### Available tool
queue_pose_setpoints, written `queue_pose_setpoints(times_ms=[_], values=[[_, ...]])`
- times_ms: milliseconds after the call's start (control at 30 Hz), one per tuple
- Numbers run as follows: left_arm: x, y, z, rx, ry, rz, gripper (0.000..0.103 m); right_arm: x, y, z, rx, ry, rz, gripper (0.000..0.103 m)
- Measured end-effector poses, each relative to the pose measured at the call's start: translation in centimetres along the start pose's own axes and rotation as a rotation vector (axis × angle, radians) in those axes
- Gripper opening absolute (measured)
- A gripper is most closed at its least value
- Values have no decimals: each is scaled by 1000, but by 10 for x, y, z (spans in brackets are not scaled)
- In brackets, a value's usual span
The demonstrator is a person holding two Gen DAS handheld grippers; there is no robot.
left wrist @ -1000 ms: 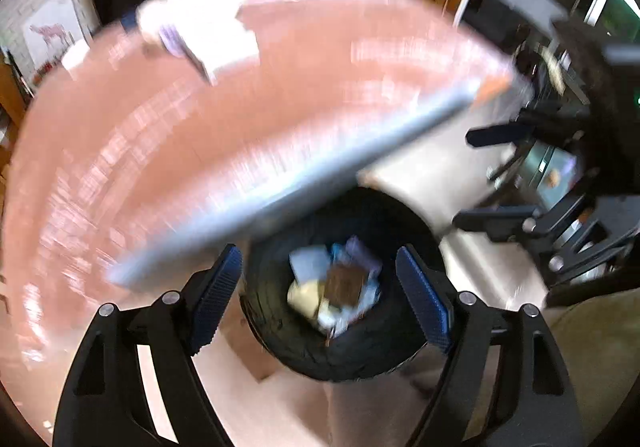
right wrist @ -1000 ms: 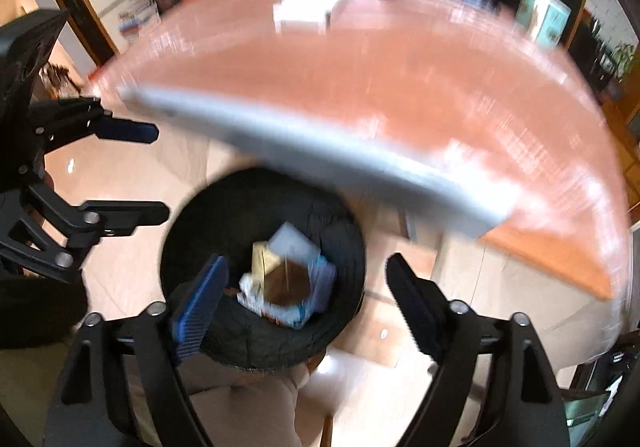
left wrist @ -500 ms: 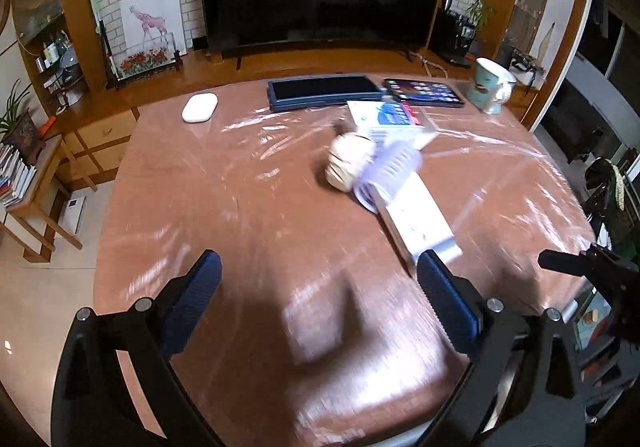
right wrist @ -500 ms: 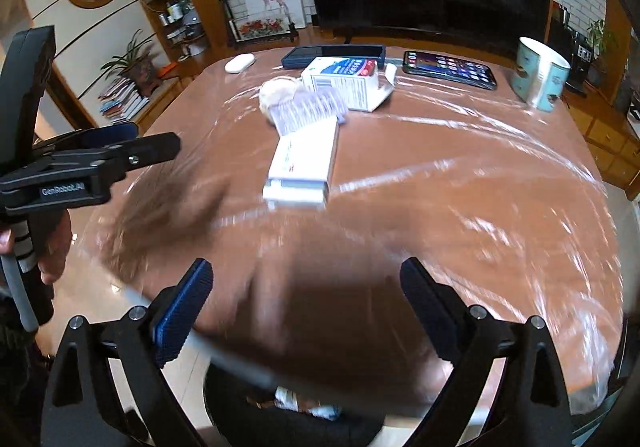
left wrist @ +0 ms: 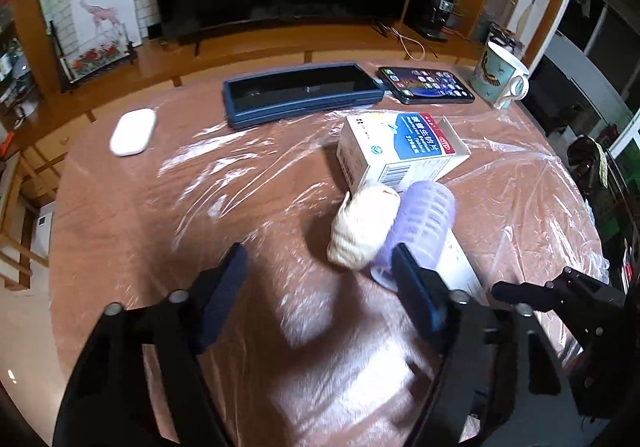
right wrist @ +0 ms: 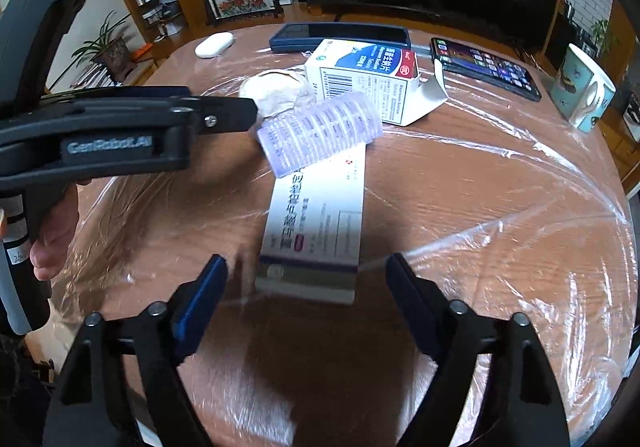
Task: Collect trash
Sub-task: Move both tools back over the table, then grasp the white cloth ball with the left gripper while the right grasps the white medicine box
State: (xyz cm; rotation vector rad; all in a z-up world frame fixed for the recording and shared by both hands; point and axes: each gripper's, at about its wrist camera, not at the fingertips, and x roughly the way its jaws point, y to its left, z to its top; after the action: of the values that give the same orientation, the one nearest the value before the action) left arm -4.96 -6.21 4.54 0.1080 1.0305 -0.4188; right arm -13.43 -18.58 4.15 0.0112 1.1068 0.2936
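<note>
A crumpled cream tissue wad (left wrist: pixel 364 227) (right wrist: pixel 276 91), a ribbed lilac plastic cup on its side (left wrist: pixel 424 223) (right wrist: pixel 320 131), an open white-and-blue medicine box (left wrist: pixel 400 151) (right wrist: pixel 368 79) and a long flat white box (right wrist: pixel 320 223) lie clustered on the brown table (left wrist: pixel 160 215). My left gripper (left wrist: pixel 320 287) is open and empty, just in front of the wad and cup. My right gripper (right wrist: pixel 306 303) is open and empty, its jaws either side of the flat box's near end.
A dark blue case (left wrist: pixel 300 91), a phone (left wrist: pixel 426 85), a mug (left wrist: pixel 500 75) and a white mouse (left wrist: pixel 132 131) sit at the table's far side. Crinkled clear film covers the tabletop. A TV stands behind.
Both grippers have swung up from over the black trash bin to the tabletop and moved closer to the cluster of trash. Both stay open and empty.
</note>
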Motion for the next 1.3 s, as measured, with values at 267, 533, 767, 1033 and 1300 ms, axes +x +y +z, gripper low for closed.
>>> queue_pose_setpoints(times_ms=[267, 533, 767, 1033, 1300], values=[[22, -1, 16, 39, 32, -79, 50, 11, -5, 10, 34, -5, -19, 62], [32, -10, 25, 87, 40, -93, 50, 10, 1, 9, -3, -16, -70, 55], [37, -14, 22, 95, 37, -81, 30, 6, -2, 4, 3, -34, -50, 52], [20, -2, 8, 23, 6, -64, 26, -19, -18, -7, 43, -52, 27, 52], [0, -1, -17, -34, -16, -70, 26, -35, -26, -16, 46, -64, 38, 52]])
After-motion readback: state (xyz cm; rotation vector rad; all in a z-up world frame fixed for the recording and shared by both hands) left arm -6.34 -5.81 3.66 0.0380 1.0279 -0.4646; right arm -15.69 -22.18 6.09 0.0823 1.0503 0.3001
